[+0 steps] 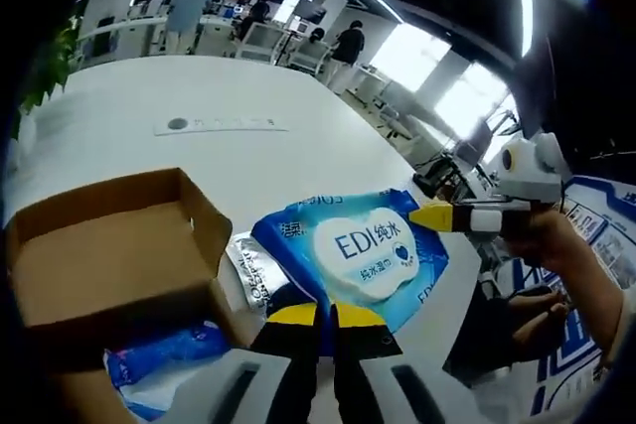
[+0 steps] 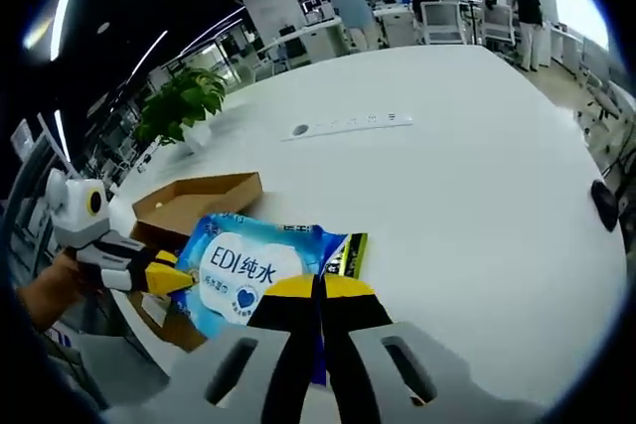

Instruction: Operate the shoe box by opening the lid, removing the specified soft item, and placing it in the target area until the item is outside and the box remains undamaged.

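Already the wipes (image 1: 360, 250) are out of the open box (image 1: 109, 245), both grippers (image 1: 318, 317) (image 2: 320, 290) clamped on them; placing remains, toward 12 o'clock.

Ahead of the jaws, soft wipes pack (image 1: 363, 253) in glossy blue-and-white plastic film, creased and catching the light. Beside it, silvery foil-like pouch (image 1: 250, 270), shiny and crinkled. Left of the left gripper's jaws, shoe box (image 1: 109, 250) of matt brown cardboard, raw-edged. Beneath everything, smooth white counter (image 2: 447, 166), faintly sheened. Jaws of hard plastic, black with yellow tips, on pale grey moulded bodies.
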`<state>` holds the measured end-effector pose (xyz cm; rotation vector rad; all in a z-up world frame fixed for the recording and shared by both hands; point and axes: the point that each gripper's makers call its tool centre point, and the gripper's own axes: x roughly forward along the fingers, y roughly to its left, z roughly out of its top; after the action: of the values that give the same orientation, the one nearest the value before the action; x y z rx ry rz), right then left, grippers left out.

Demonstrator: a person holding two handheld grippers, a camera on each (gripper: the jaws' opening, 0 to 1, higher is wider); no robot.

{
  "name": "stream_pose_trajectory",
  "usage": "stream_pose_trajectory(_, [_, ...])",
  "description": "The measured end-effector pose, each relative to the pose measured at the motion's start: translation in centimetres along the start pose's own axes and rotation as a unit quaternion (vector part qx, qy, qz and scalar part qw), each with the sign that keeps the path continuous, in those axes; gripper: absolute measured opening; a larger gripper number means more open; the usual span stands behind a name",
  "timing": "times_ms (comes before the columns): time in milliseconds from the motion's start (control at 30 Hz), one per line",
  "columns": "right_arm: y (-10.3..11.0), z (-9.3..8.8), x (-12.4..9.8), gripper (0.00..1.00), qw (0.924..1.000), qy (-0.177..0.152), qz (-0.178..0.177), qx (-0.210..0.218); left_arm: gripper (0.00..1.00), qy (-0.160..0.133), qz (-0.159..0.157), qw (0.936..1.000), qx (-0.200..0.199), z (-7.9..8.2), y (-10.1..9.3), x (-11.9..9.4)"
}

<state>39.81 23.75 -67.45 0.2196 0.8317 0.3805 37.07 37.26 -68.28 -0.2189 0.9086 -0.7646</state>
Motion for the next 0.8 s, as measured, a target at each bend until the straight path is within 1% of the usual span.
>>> stream_pose_trajectory(300, [-1.5,-0.3,1.8,0.0,0.9999,0.007,-0.007,0.008,0.02,0.006,0.009,0.9999,0.001,0.3,0.8,1.6])
stream_pose_trajectory(533, [-2.1,-0.6,3.4,0.0,0.9998,0.011,-0.008,0.013,0.02,0.005,0.018,0.9998,0.001,0.6,1.5,2.1])
stream_pose_trajectory(733, [-2.2,-1.1,5.3,0.0,0.9997,0.022,-0.007,0.009,0.02,0.009,0.035,0.9992,0.02,0.7,2.2,2.2])
stream_pose_trajectory(800, [-2.2,-1.3,5.9,0.0,0.9996,0.025,-0.006,0.008,0.02,0.01,0.037,0.9991,0.019,0.7,2.4,2.2])
